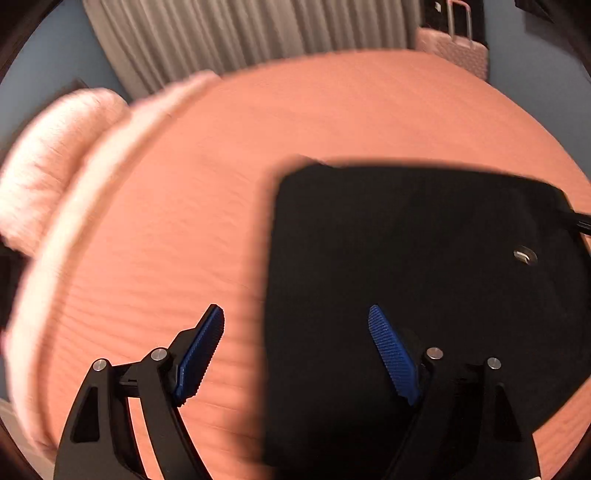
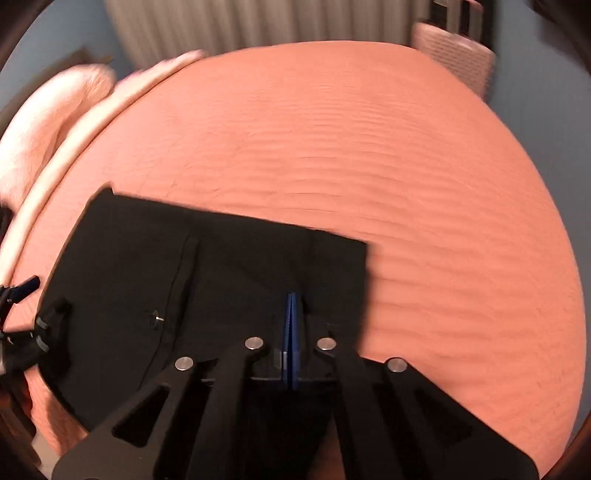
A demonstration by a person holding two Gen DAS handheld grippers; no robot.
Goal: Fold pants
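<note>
The black pants [image 1: 424,266] lie folded flat on the salmon bedspread [image 1: 295,122], with a metal button [image 1: 524,255] showing. My left gripper [image 1: 297,325] is open and empty above the pants' left edge, one blue pad over the bedspread, the other over the fabric. In the right wrist view the pants [image 2: 221,266] lie at the lower left. My right gripper [image 2: 291,306] is shut, its blue pads pressed together over the pants' near right part; whether fabric is pinched between them I cannot tell. The left gripper's fingers [image 2: 22,291] show at the far left edge.
Pale pink pillows [image 1: 48,158] lie at the left end of the bed. Grey curtains [image 1: 240,33] hang behind. A pink suitcase [image 1: 454,48] stands at the back right corner. The bedspread stretches wide beyond the pants [image 2: 369,147].
</note>
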